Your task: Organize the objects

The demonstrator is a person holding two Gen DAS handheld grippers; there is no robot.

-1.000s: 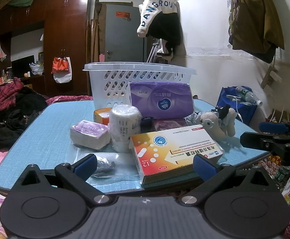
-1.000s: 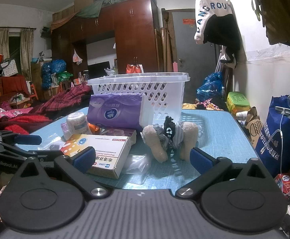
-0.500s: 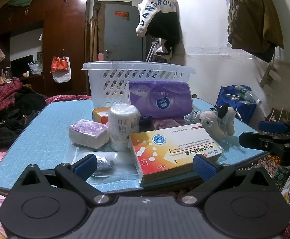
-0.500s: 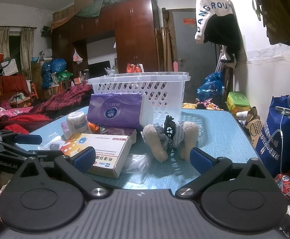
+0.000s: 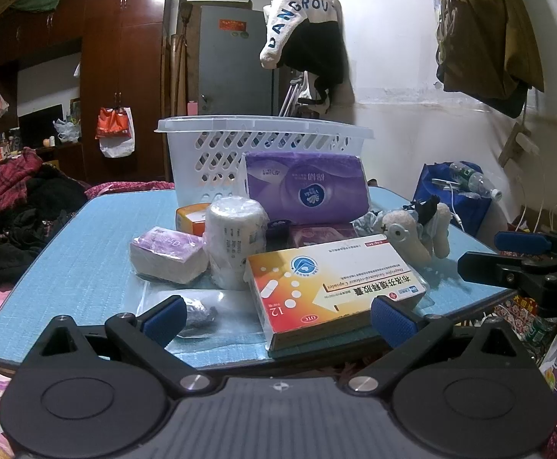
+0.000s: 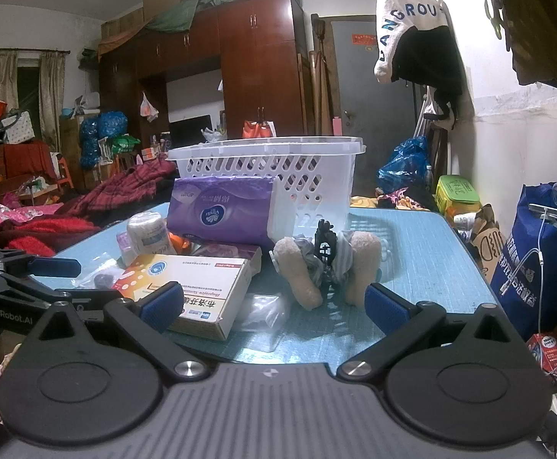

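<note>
A white slotted basket stands at the back of the blue table. In front of it lie a purple tissue pack, a white roll, a small purple packet, an orange box, a medicine box, a plush toy and a clear bag. My left gripper hangs open at the table's near edge, before the medicine box. My right gripper is open too, facing the plush toy.
A blue bag with a bottle stands on the floor right of the table. Clothes hang on the wall. Piled clothing lies to the left. A wardrobe fills the back.
Both views shifted only slightly; the left gripper drifted a little, so the objects sit slightly lower and leftward. Nothing on the table moved, and both grippers stayed open.
</note>
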